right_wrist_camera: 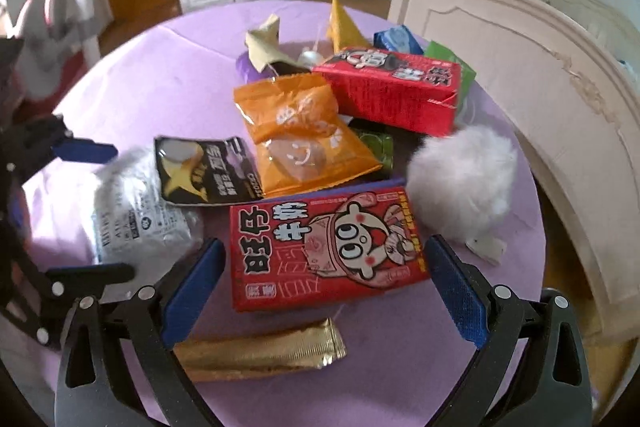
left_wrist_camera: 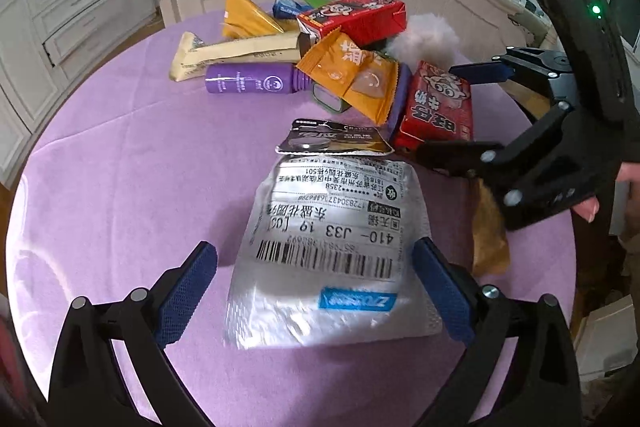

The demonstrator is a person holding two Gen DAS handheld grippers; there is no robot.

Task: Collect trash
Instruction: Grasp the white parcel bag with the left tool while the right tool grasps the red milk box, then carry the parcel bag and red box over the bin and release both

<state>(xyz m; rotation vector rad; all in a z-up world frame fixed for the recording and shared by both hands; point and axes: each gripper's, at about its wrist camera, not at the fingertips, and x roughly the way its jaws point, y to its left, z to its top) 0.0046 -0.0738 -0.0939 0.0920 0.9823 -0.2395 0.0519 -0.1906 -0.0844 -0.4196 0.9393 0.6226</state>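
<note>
A heap of trash lies on a round table under a purple cloth (left_wrist_camera: 112, 163). My left gripper (left_wrist_camera: 316, 287) stands open over a silver mailer bag (left_wrist_camera: 332, 247) with a shipping label; its pads flank the bag without pressing it. My right gripper (right_wrist_camera: 326, 283) stands open on either side of a red milk carton (right_wrist_camera: 324, 247) lying flat, apart from it. A gold foil wrapper (right_wrist_camera: 260, 353) lies just below that carton. The right gripper (left_wrist_camera: 464, 111) also shows at the right of the left wrist view.
Further back lie an orange snack packet (right_wrist_camera: 296, 131), a second red carton (right_wrist_camera: 392, 91), a black battery card (left_wrist_camera: 332, 141), a purple tube (left_wrist_camera: 248, 79), a cream wrapper (left_wrist_camera: 236, 55) and a white fluffy ball (right_wrist_camera: 460, 179). A cream carved bed frame (right_wrist_camera: 560, 99) borders the table.
</note>
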